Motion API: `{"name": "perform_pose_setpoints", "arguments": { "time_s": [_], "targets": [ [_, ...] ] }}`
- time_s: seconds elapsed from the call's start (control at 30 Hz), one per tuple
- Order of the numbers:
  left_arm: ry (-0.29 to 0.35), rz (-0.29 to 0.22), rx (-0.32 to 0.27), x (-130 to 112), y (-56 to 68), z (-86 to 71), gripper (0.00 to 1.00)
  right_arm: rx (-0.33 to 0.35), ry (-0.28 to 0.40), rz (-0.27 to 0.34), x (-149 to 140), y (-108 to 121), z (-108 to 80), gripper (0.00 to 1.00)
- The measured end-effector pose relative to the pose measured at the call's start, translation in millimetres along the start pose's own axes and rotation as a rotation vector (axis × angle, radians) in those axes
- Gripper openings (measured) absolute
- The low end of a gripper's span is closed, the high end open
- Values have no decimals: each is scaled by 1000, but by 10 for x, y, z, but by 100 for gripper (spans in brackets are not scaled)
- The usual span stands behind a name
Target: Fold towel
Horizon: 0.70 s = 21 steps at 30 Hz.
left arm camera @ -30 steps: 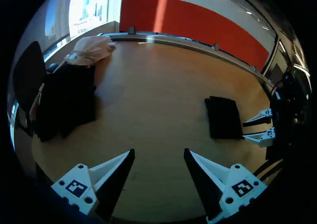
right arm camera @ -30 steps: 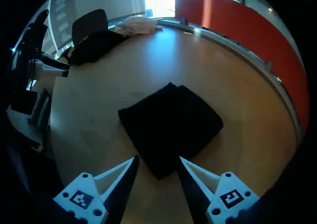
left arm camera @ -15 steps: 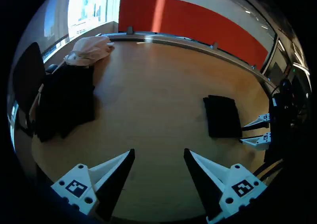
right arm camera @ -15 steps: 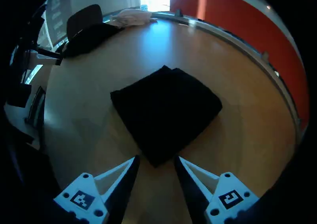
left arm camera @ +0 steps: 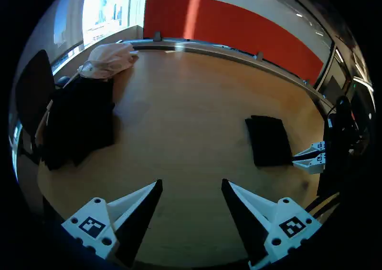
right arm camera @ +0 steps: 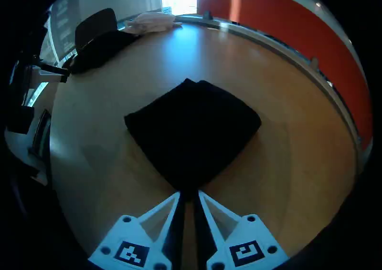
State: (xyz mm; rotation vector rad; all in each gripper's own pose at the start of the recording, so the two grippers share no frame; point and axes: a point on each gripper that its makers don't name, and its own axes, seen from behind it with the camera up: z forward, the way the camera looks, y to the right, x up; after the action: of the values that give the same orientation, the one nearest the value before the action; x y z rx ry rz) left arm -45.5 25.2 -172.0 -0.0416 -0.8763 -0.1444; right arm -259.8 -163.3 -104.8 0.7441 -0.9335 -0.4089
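Observation:
A black towel (right arm camera: 193, 129), folded into a thick square, lies on the round wooden table (right arm camera: 267, 174). My right gripper (right arm camera: 189, 194) sits at its near corner, its fingers drawn close together with the corner pinched between them. In the left gripper view the same towel (left arm camera: 268, 140) lies far to the right, and the right gripper (left arm camera: 305, 157) meets its near right edge with fingers together. My left gripper (left arm camera: 191, 184) hovers open over bare wood, well away from the towel, with nothing between its fingers.
A heap of black cloth (left arm camera: 81, 119) lies at the table's left side, with a pale pink cloth (left arm camera: 109, 60) behind it. A dark chair (left arm camera: 31, 88) stands past that edge. A red partition (left arm camera: 229, 26) runs along the far side. A person's dark arm (left arm camera: 341, 146) holds the right gripper.
The right gripper has moved in to the towel's near corner and its fingers have shut from wide open. The left gripper has stayed still and open.

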Motion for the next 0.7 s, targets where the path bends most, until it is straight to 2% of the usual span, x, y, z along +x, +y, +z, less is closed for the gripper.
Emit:
{"name": "perform_pose_setpoints", "arguments": {
  "time_s": [0.37,0.7],
  "targets": [
    [-3,7,-6,1,20,15,92,-1,39,7,121,15,-97,6],
    [6,15,-24,68,83,32,92,-27,129,-24,614,153,-443,6]
  ]
}}
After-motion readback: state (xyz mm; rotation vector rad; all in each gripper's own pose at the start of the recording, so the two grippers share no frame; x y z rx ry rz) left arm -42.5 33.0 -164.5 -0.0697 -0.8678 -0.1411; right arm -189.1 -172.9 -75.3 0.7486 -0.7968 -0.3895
